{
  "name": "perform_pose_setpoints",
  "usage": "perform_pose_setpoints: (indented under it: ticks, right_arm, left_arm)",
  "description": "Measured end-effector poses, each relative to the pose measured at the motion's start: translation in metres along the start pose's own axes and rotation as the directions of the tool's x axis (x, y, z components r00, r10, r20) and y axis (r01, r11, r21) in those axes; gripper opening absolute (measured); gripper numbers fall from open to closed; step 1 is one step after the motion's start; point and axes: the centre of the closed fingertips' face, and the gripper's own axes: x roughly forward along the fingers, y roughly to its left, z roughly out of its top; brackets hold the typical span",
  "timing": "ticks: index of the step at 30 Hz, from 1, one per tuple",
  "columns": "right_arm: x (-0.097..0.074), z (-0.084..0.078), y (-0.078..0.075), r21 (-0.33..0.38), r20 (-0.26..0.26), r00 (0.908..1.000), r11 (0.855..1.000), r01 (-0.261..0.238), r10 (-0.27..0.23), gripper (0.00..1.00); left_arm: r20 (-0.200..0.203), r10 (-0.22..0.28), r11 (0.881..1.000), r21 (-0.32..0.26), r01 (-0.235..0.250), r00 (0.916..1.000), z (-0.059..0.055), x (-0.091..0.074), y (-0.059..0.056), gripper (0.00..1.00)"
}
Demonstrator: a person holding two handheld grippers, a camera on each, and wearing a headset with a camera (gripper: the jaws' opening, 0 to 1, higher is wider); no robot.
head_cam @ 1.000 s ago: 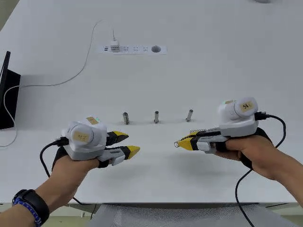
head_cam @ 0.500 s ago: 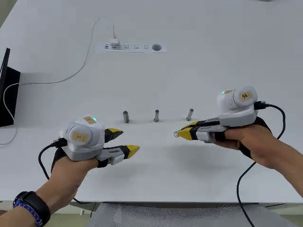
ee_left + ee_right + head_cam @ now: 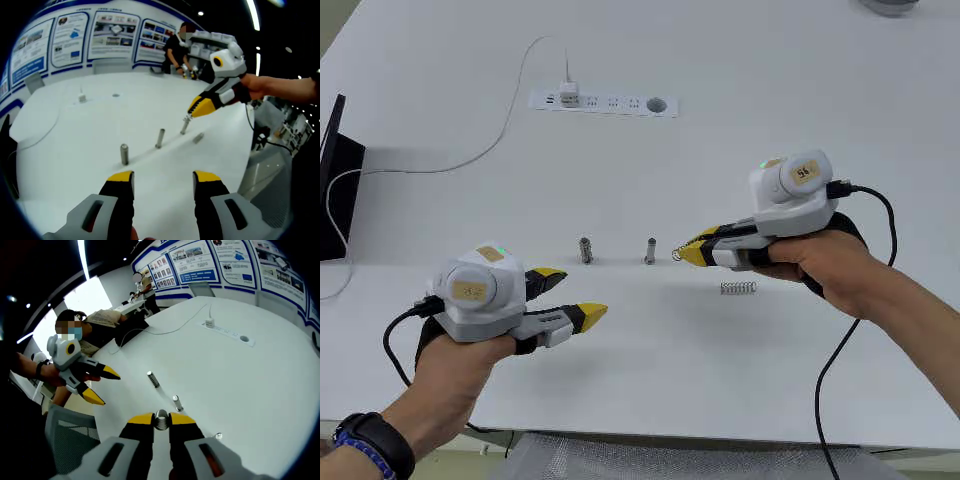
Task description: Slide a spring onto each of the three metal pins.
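The right gripper [image 3: 686, 255] was clenched on a spring [image 3: 160, 420], holding it right by the right-end pin [image 3: 184, 128]. A second spring [image 3: 738, 288] lay flat on the tabletop [image 3: 650, 380] beneath that gripper. The left gripper [image 3: 578, 292] hovered near the left pin [image 3: 585, 249], jaws spread and empty.
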Motion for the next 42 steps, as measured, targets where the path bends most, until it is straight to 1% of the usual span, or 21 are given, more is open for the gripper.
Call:
perform_pose_setpoints:
  ticks: [1, 2, 3, 4, 5, 7, 9, 11, 14, 20, 22, 24, 26, 30, 36, 38, 42]
  right_arm:
    - [0.003, 0.002, 0.000, -0.004, -0.008, 0.9999, 1.000, -0.006, 0.006, 0.12]
    - [0.007, 0.004, -0.002, -0.016, -0.028, 0.9996, 1.000, -0.007, 0.006, 0.12]
    - [0.010, 0.007, -0.005, -0.042, -0.032, 0.9995, 0.999, 0.006, -0.007, 0.12]
    - [0.014, 0.010, -0.005, -0.067, -0.046, 0.9989, 0.998, -0.002, -0.001, 0.12]
    - [0.017, 0.011, -0.005, -0.076, -0.059, 0.9982, 0.997, -0.010, 0.006, 0.12]
    - [0.022, 0.015, -0.007, -0.128, -0.083, 0.9965, 0.992, -0.002, -0.009, 0.12]
    - [0.027, 0.016, -0.007, -0.143, -0.110, 0.9940, 0.990, -0.010, -0.006, 0.12]
    - [0.029, 0.019, -0.009, -0.151, -0.116, 0.9933, 0.988, -0.013, -0.005, 0.12]
    - [0.032, 0.021, -0.008, -0.157, -0.134, 0.9909, 0.987, -0.027, 0.006, 0.12]
    - [0.039, 0.017, -0.005, -0.185, -0.194, 0.9806, 0.981, -0.061, 0.024, 0.12]
    - [0.041, 0.015, -0.003, -0.193, -0.208, 0.9777, 0.979, -0.068, 0.027, 0.12]
    - [0.042, 0.012, -0.001, -0.201, -0.229, 0.9729, 0.976, -0.078, 0.030, 0.12]
    - [0.044, 0.011, 0.000, -0.209, -0.240, 0.9704, 0.975, -0.082, 0.030, 0.12]
    - [0.046, 0.005, 0.001, -0.234, -0.275, 0.9613, 0.968, -0.090, 0.023, 0.12]
    - [0.048, 0.003, 0.000, -0.253, -0.297, 0.9546, 0.962, -0.100, 0.021, 0.12]
    - [0.049, 0.001, -0.002, -0.263, -0.313, 0.9497, 0.960, -0.098, 0.012, 0.12]
    - [0.050, -0.001, -0.002, -0.269, -0.321, 0.9472, 0.958, -0.102, 0.011, 0.13]
  left_arm:
    - [0.003, 0.005, 1.000, -0.003, -0.005, 1.0000, 0.000, -0.001, 0.001, 0.48]
    - [0.004, 0.011, 1.000, -0.005, -0.011, 0.9999, -0.001, -0.001, 0.002, 0.49]
    - [0.003, 0.014, 1.000, -0.007, -0.014, 0.9999, -0.002, -0.002, 0.002, 0.49]
    - [0.002, 0.021, 1.000, -0.012, -0.021, 0.9998, -0.003, -0.003, 0.004, 0.50]
    - [-0.001, 0.024, 1.000, -0.014, -0.024, 0.9997, -0.005, -0.003, 0.004, 0.50]
    - [0.000, 0.031, 0.999, -0.024, -0.031, 0.9995, -0.007, -0.005, 0.007, 0.52]
    - [0.001, 0.037, 0.999, -0.029, -0.037, 0.9993, -0.008, -0.008, 0.009, 0.53]
    - [0.004, 0.043, 0.998, -0.038, -0.043, 0.9991, -0.008, -0.009, 0.012, 0.54]
    - [0.017, 0.057, 0.997, -0.053, -0.056, 0.9983, -0.006, -0.013, 0.016, 0.56]
    - [0.039, 0.076, 0.995, -0.071, -0.073, 0.9963, -0.002, -0.016, 0.022, 0.61]
    - [0.041, 0.083, 0.995, -0.066, -0.081, 0.9957, 0.000, -0.018, 0.022, 0.62]
    - [0.045, 0.087, 0.995, -0.062, -0.084, 0.9952, 0.002, -0.019, 0.023, 0.63]
    - [0.049, 0.090, 0.994, -0.062, -0.086, 0.9948, 0.002, -0.020, 0.024, 0.64]
    - [0.053, 0.094, 0.994, -0.064, -0.091, 0.9941, 0.003, -0.022, 0.026, 0.65]
    - [0.057, 0.098, 0.993, -0.068, -0.094, 0.9935, 0.003, -0.025, 0.028, 0.65]
    - [0.058, 0.098, 0.993, -0.068, -0.094, 0.9934, 0.003, -0.025, 0.028, 0.65]
    - [0.060, 0.099, 0.993, -0.069, -0.095, 0.9932, 0.003, -0.026, 0.028, 0.65]
